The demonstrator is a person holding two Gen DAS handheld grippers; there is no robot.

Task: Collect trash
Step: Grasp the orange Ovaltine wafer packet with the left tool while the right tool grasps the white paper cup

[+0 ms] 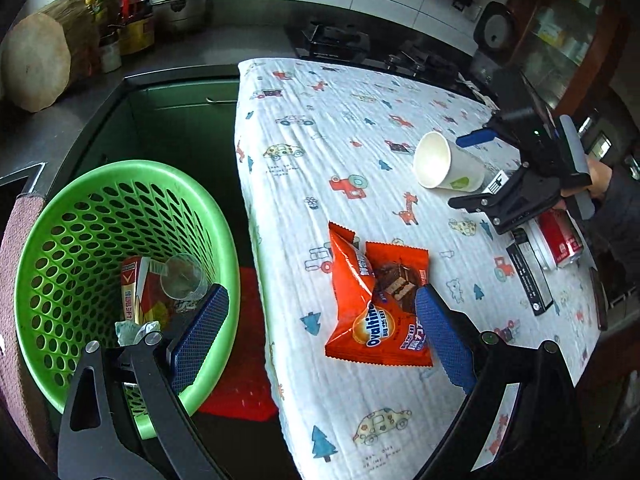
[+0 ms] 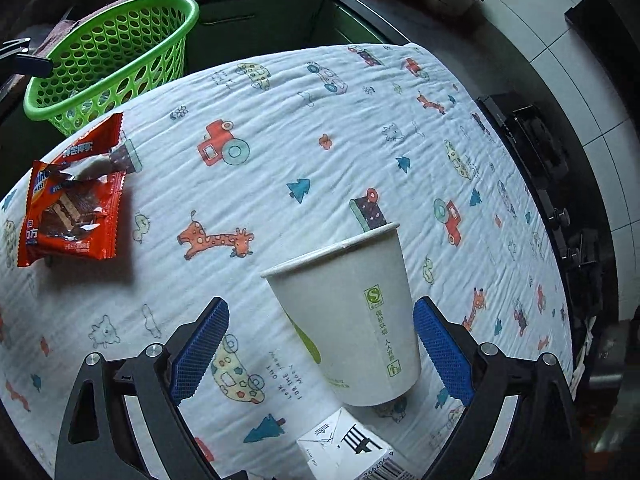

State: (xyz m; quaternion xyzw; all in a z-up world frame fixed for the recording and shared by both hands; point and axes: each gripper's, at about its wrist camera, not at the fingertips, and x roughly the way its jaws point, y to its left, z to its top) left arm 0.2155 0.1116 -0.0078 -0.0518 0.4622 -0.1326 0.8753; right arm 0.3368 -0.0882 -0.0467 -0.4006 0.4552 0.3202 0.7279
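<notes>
A green perforated basket (image 1: pixel 120 216) stands left of the table and holds a red carton, a clear plastic cup and crumpled paper; it also shows in the right wrist view (image 2: pixel 112 52). Two orange Ovaltine wrappers (image 1: pixel 372 308) lie on the patterned tablecloth near its left edge, also seen from the right wrist (image 2: pixel 76 200). My left gripper (image 1: pixel 320 320) is open and empty, above the gap between basket and table. A white paper cup (image 2: pixel 352 320) stands between the open fingers of my right gripper (image 2: pixel 320 344), close to the right pad (image 2: pixel 440 352); the left wrist view shows the cup (image 1: pixel 444 164) too.
A white carton (image 2: pixel 344 448) lies just behind the cup. A red can (image 1: pixel 560 236) and a black box (image 1: pixel 528 276) lie at the table's right side. Bottles, a pot and a wooden block (image 1: pixel 40 64) stand on the dark counter behind. A red mat (image 1: pixel 244 360) lies on the floor.
</notes>
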